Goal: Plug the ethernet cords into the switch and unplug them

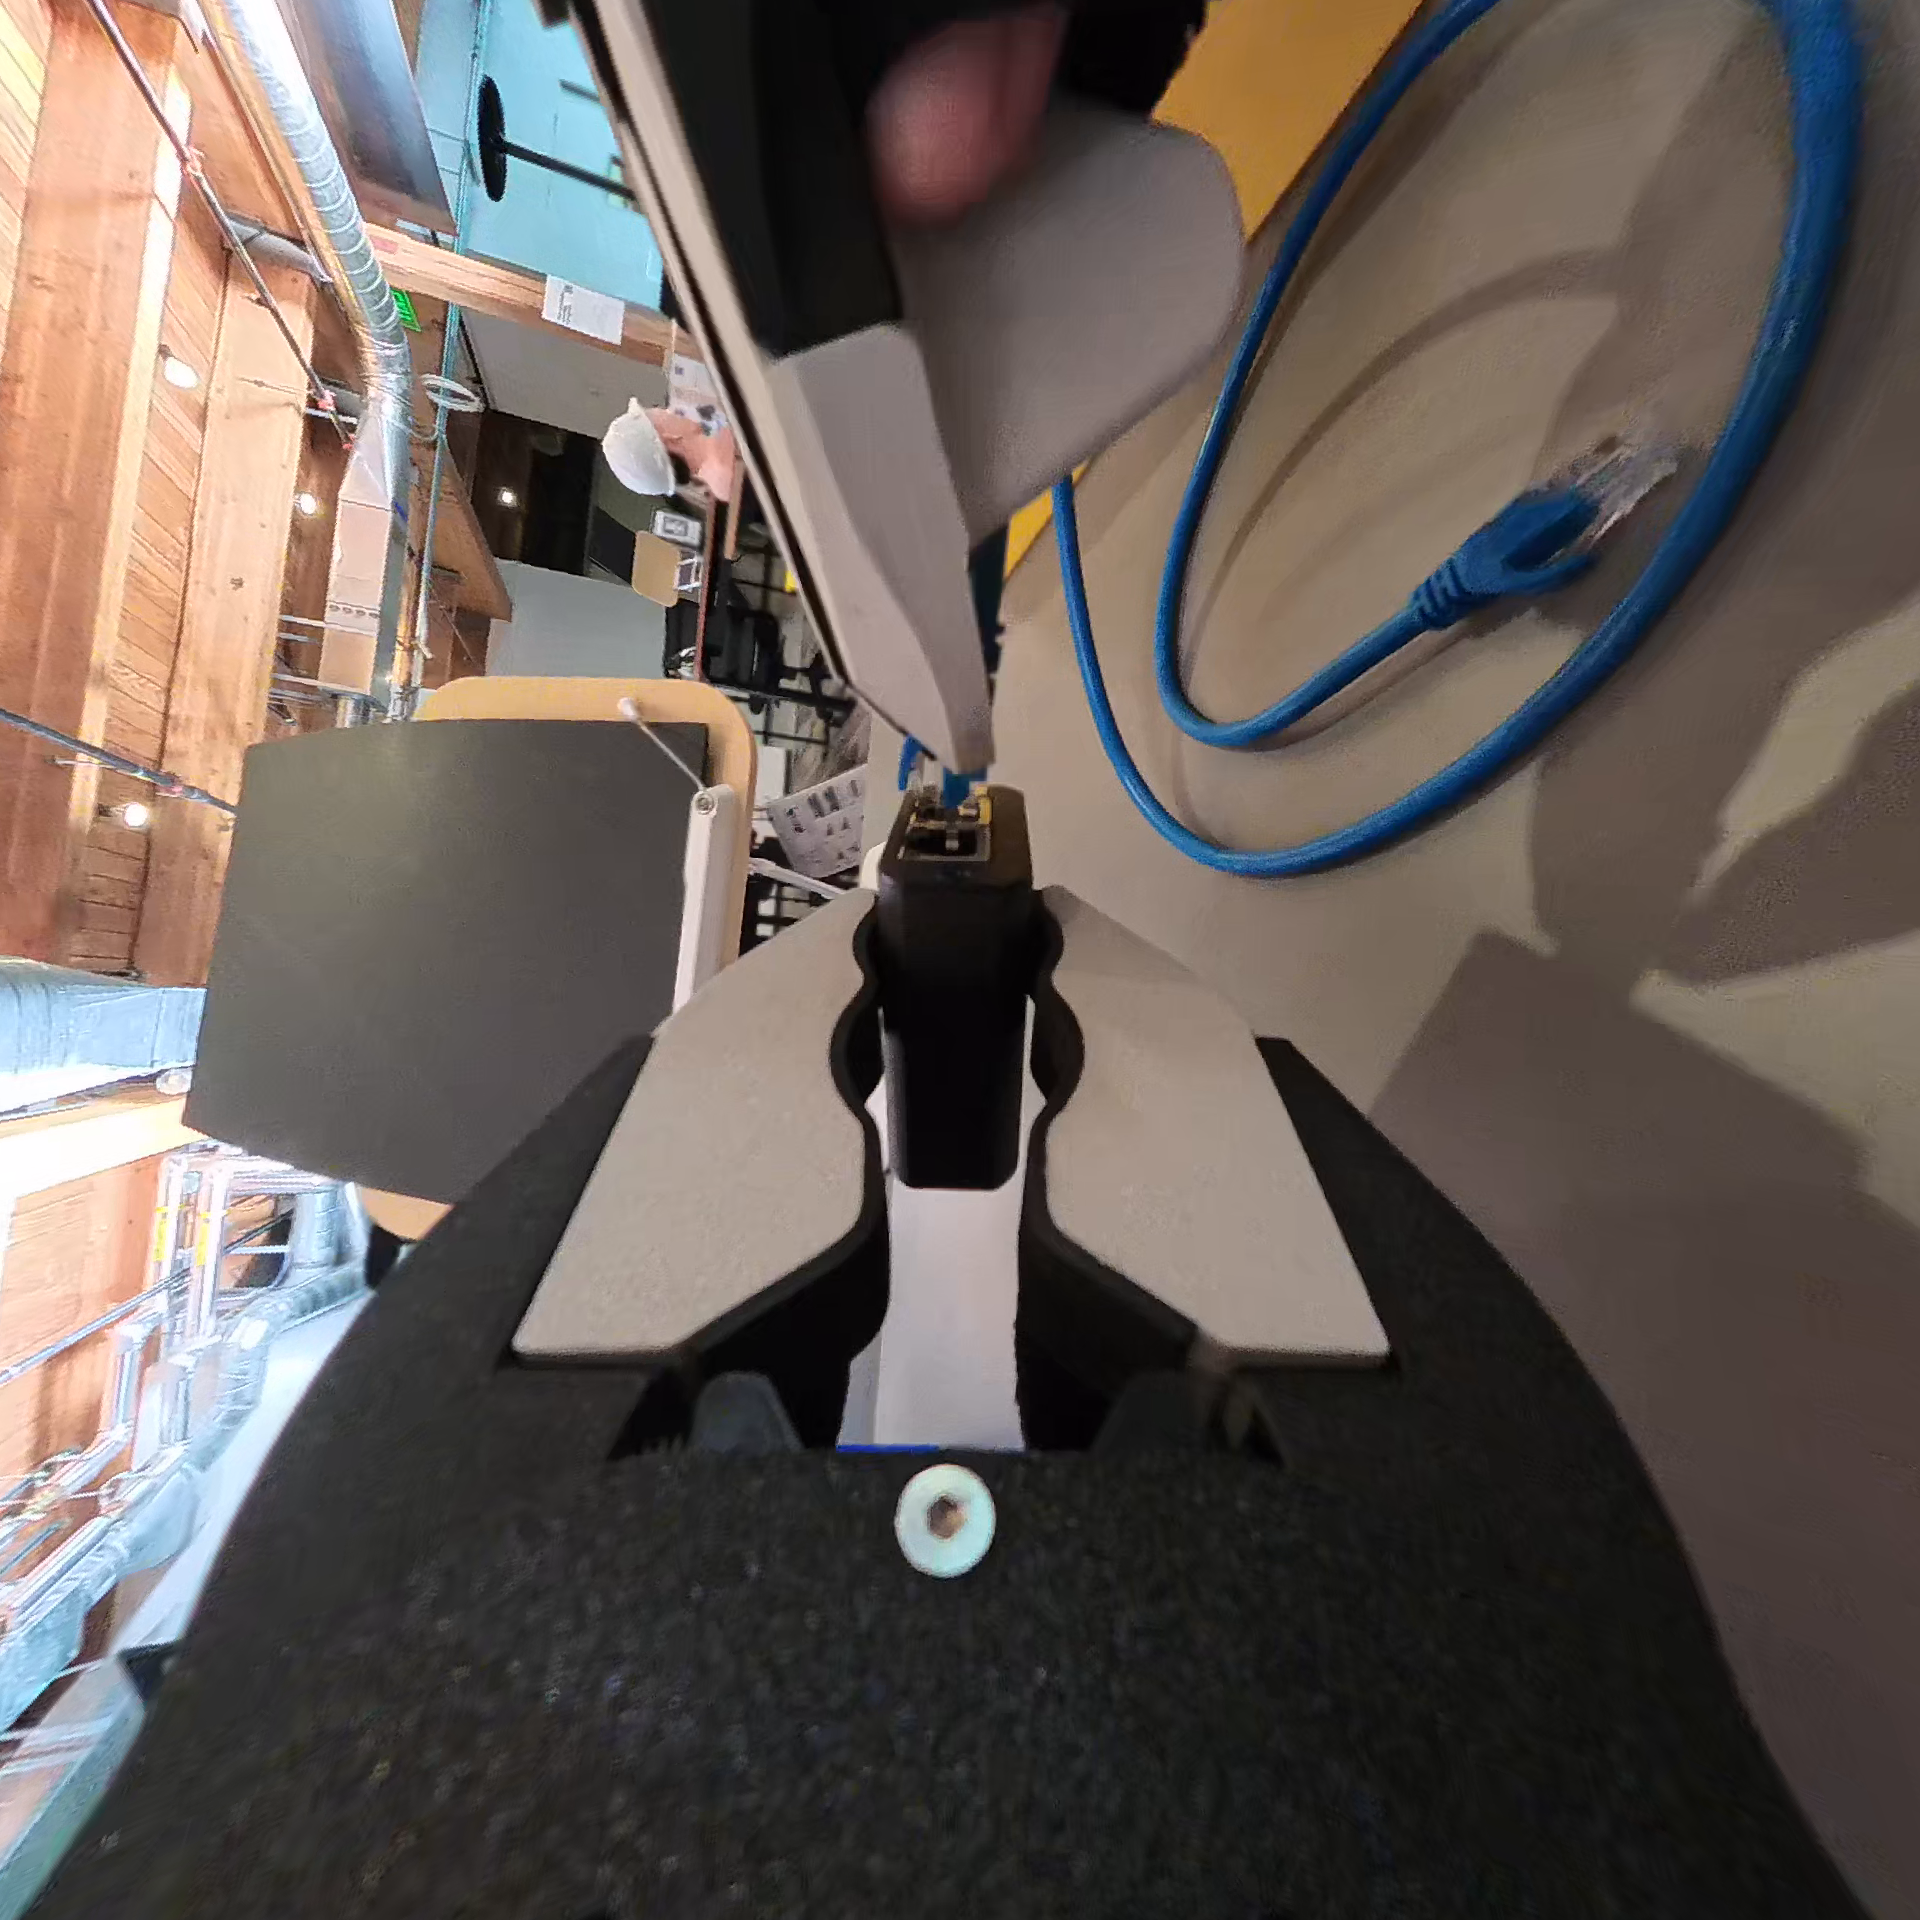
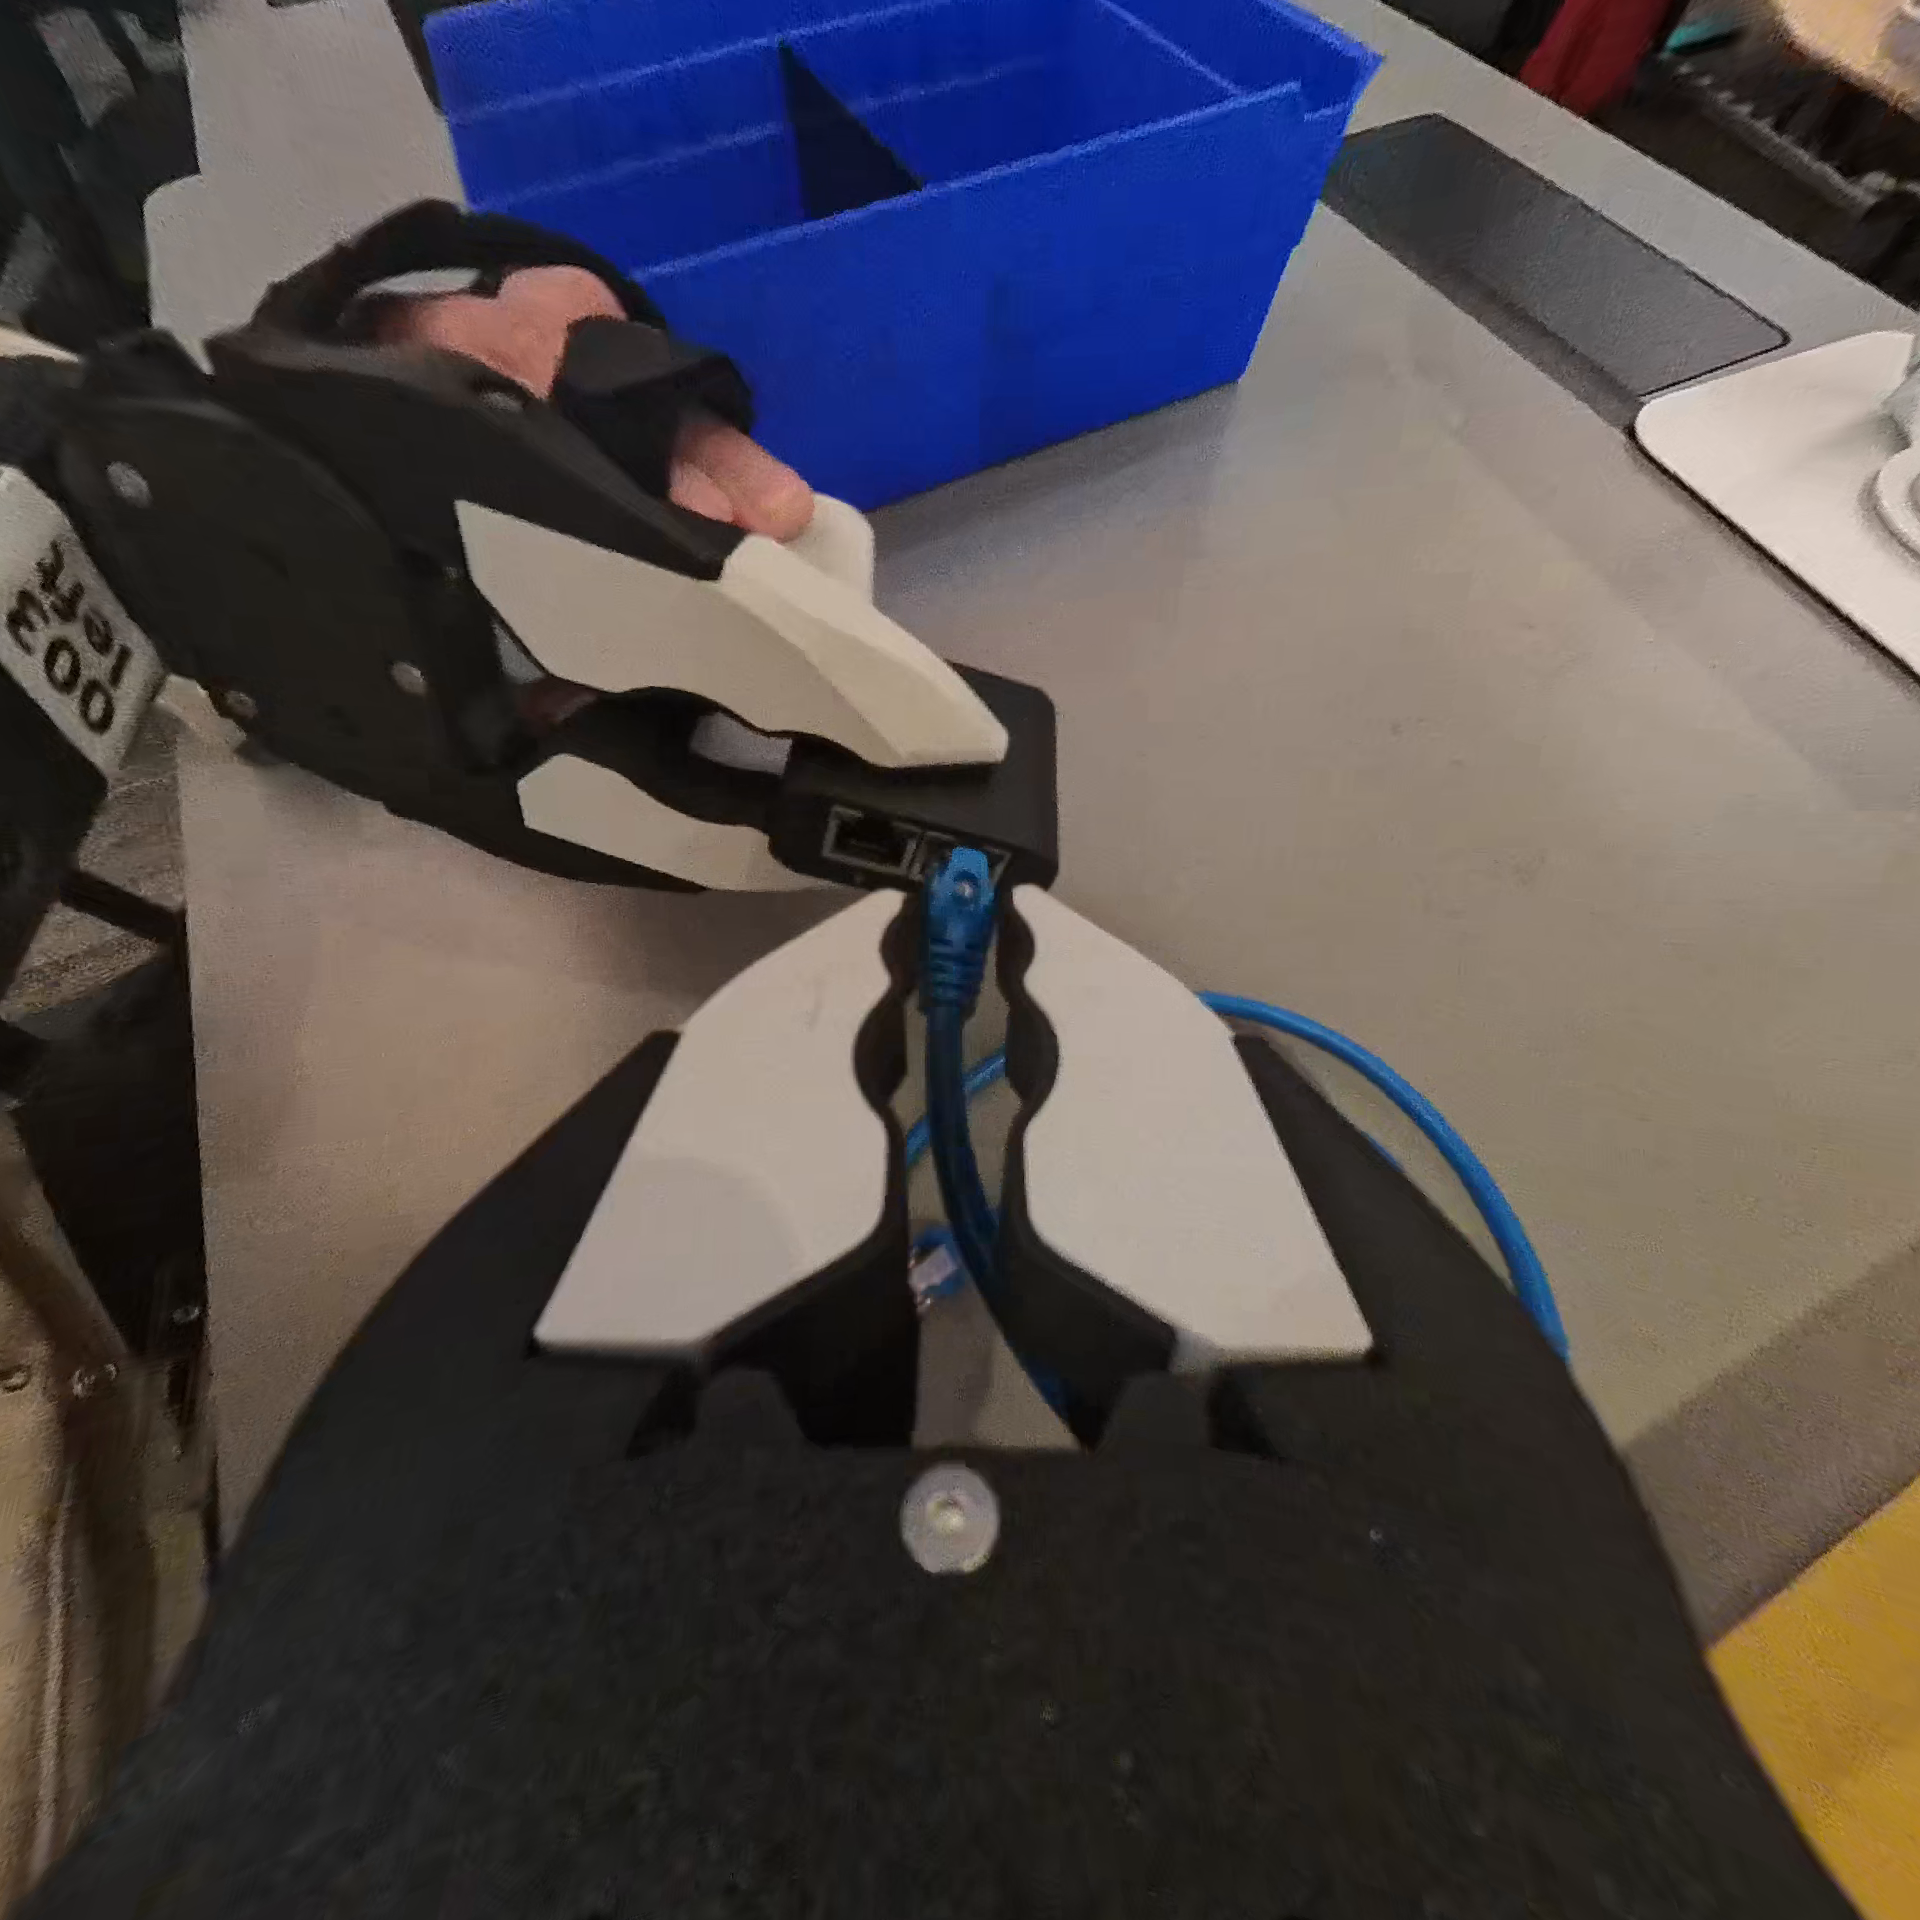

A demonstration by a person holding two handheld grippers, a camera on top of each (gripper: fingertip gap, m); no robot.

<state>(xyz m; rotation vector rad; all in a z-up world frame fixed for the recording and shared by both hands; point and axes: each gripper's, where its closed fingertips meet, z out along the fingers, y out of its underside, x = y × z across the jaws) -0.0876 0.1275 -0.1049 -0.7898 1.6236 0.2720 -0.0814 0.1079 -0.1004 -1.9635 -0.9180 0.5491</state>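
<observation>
Your left claw [image 2: 883, 800] pinches the black switch [image 2: 935, 800] just above the bench [image 2: 1351, 727], steadying its ports toward you. Your right claw [image 2: 951, 935] clamps the blue ethernet cord [image 2: 954, 935] behind its plug, which sits at the right-hand port; the left port is empty.

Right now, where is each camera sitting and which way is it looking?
Left wrist view: rides the left gripper, rolled sideways, looking along its fingers shut on the black switch; a fingertip shows above.
Right wrist view: rides the right gripper, looking down at the table; its fingers pinch the blue cord at a port.
Both show: switch, cord, the other gripper.
</observation>
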